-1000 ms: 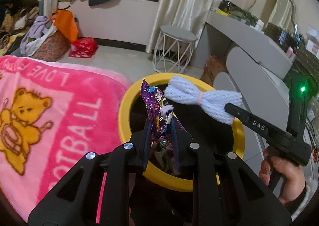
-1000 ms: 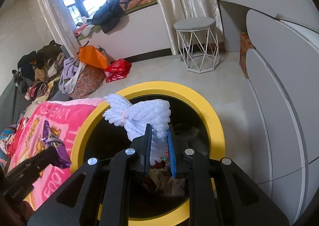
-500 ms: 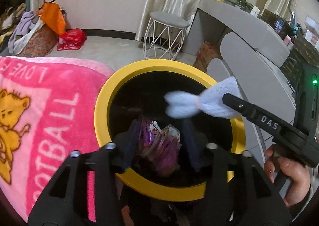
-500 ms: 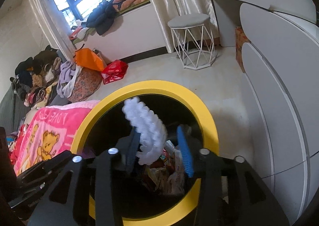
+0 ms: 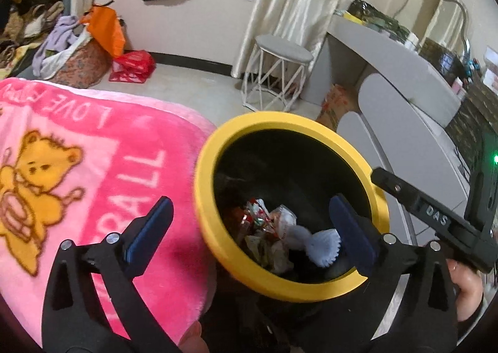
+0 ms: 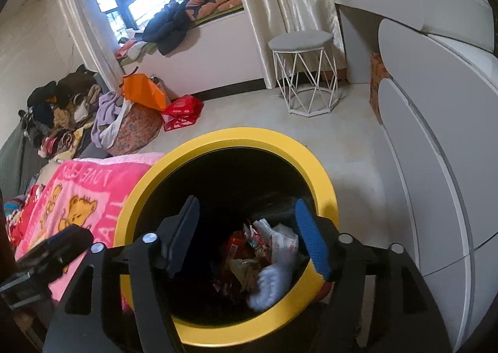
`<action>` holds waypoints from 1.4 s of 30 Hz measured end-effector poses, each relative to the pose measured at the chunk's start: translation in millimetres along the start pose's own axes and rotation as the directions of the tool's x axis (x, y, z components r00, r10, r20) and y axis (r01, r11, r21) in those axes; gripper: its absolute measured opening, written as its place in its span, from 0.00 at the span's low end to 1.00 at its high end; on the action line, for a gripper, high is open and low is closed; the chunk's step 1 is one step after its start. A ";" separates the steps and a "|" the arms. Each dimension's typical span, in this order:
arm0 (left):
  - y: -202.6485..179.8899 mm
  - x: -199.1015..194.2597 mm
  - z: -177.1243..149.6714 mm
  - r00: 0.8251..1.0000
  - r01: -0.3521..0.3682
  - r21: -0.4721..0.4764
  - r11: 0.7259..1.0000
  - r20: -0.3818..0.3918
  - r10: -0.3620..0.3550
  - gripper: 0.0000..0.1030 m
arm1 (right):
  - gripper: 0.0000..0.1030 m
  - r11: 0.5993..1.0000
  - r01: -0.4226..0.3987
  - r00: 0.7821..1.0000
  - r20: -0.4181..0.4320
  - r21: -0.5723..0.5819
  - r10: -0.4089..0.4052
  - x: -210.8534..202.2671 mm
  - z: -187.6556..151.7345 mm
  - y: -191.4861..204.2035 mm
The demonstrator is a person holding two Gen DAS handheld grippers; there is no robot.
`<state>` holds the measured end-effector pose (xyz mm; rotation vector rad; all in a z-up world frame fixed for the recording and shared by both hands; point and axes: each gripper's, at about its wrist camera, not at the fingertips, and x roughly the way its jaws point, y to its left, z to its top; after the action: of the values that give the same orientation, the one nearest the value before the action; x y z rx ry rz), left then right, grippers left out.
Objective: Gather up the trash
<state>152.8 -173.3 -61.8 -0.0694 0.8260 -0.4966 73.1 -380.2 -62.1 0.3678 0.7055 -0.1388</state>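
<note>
Drop step judged done. Left hand-held gripper [image 5: 249, 228] & right hand-held gripper [image 6: 247, 238] being held wide apart, nothing gripped, above yellow-rimmed bin [image 6: 323, 185], frame centre. White foam net [image 5: 320, 244] lying w/ wrappers [image 6: 249, 247] inside bin. Next: more trash to be sought, maybe on pink blanket [image 5: 77, 166], frame left.

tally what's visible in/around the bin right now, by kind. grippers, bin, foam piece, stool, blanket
Grippers: 2, left gripper and right gripper, jaws open on both
Yellow-rimmed bin: 1
White foam piece inside the bin: 1
White wire stool: 1
Pink blanket: 1
Total: 6
</note>
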 end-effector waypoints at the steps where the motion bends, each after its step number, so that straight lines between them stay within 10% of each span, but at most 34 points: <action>1: 3.5 -4.8 -0.4 1.000 -0.011 -0.009 1.000 0.010 0.011 0.90 | 0.63 1.000 -0.007 1.000 0.009 -0.008 0.007 -3.8 -1.8 2.7; 12: 39.9 -59.8 -8.8 0.987 -0.092 -0.088 0.992 0.125 0.103 0.90 | 0.94 0.976 0.000 0.978 0.204 -0.217 0.046 -51.2 -25.6 62.4; 29: 57.9 -136.5 -63.3 0.917 -0.245 -0.123 0.962 0.292 0.271 0.90 | 0.94 0.932 -0.035 0.897 0.401 -0.361 0.188 -99.0 -74.8 114.3; 42: 61.6 -150.2 -76.4 0.881 -0.294 -0.143 0.945 0.342 0.326 0.90 | 0.94 0.933 -0.039 0.884 0.423 -0.358 0.199 -105.8 -81.8 116.9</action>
<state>36.6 -41.4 -26.1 -0.1036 0.4804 -0.1344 -27.6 -241.1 -16.9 0.0370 0.2299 0.0204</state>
